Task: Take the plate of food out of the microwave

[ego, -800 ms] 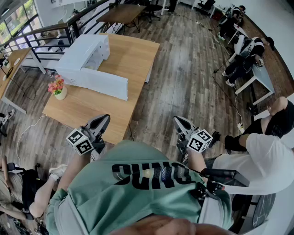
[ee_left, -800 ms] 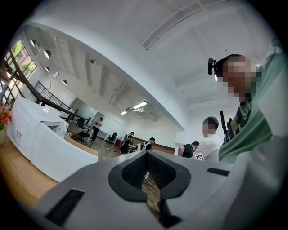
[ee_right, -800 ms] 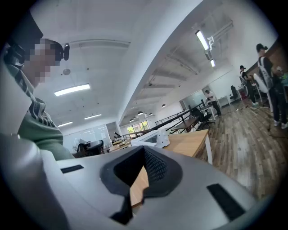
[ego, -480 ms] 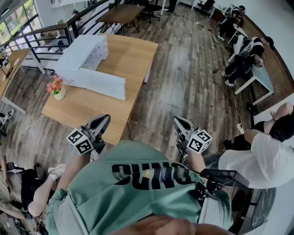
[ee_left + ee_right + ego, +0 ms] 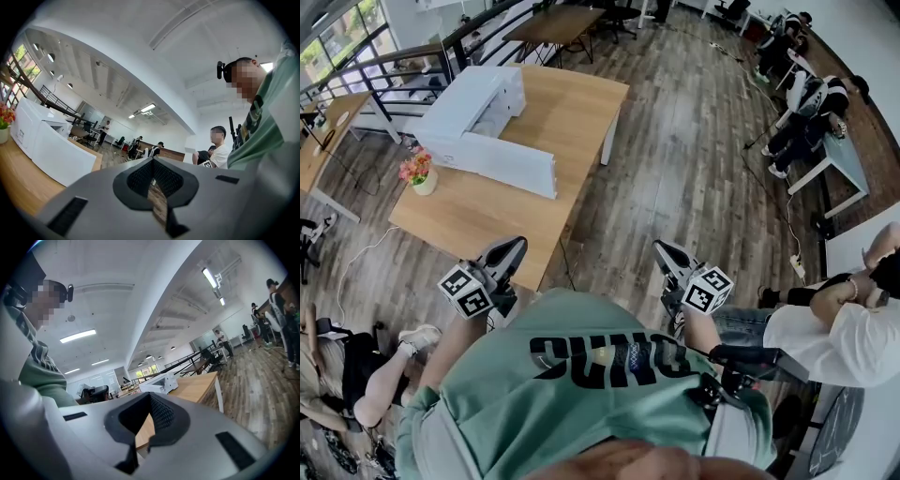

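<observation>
1. A white microwave (image 5: 473, 105), its door (image 5: 508, 167) swung open, is seen on a wooden table (image 5: 572, 117) beside potted flowers (image 5: 418, 175); a plank floor (image 5: 694, 159) lies all round.
2. The plate cannot be made out inside it.
3. The left gripper (image 5: 516, 243) and right gripper (image 5: 660, 247) are held level, well apart from the microwave, both clenched on nothing.

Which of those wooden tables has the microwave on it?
The large light table nearest the person: it alone bears the white microwave and a flower pot. The other tables stand farther off.
</observation>
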Tool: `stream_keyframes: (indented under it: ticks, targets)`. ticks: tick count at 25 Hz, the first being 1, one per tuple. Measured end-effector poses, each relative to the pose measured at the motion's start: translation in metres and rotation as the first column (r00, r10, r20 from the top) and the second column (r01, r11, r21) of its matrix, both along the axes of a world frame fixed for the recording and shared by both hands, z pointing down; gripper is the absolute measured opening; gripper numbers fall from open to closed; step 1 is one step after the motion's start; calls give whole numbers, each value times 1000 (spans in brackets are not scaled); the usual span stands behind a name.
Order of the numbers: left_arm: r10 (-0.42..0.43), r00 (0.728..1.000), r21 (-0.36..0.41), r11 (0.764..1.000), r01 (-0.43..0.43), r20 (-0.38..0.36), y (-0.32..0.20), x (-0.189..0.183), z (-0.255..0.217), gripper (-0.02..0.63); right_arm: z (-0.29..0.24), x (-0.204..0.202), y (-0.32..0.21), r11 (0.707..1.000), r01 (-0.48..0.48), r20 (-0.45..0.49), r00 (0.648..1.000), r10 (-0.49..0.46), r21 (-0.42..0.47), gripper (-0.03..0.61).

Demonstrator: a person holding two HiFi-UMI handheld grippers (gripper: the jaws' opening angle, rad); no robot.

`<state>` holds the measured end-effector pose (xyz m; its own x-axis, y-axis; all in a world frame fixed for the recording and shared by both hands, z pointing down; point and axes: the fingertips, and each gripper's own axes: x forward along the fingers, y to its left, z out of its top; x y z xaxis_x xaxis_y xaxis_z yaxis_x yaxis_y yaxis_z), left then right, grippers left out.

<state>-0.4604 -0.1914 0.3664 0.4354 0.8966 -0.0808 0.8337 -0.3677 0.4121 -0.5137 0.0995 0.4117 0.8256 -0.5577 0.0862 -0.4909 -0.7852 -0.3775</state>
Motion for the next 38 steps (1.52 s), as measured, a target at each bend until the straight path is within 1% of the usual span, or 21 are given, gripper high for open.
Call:
stream_keyframes:
  ticks: [5,8,11,14,19,24,29,34,38]
  targets:
    - [-19,1000,2,1000,19,19,3,-12,8,2,8,3,-3,999,37,6,999,-37,-7,6]
    - [-37,999,4,999,37,29,-8,-15,14,2,15,8,-15,998,57,18,998,-57,-1,6]
    - [-43,999,-3,999,43,29,-23,-15,13,2,13,9,-27,999,53,21,998,-54,11,6]
    - [-43,999,-15,999,43,25,-44,-11,10,2,2,13,-40,1000,28,13,1000,-28,10,6]
    - [-76,997,-52,996,77,23,-92,-1,7,2,-17,27,-75,1000,27,-13,1000,-27,9,6]
    - [-50,998,-55,997,51,24,-131,7,8,2,-37,24,-108,1000,-3,-42,999,4,12,6]
    - [-39,999,-67,997,40,24,-166,11,8,2,-48,20,-144,998,-18,-73,997,13,-57,6]
    - [-27,999,-74,997,28,27,-191,7,10,2,-56,13,-166,991,-44,-110,993,31,-125,6]
    - [-28,999,-90,995,31,33,-205,7,13,2,-63,9,-176,987,-63,-124,991,45,-146,6]
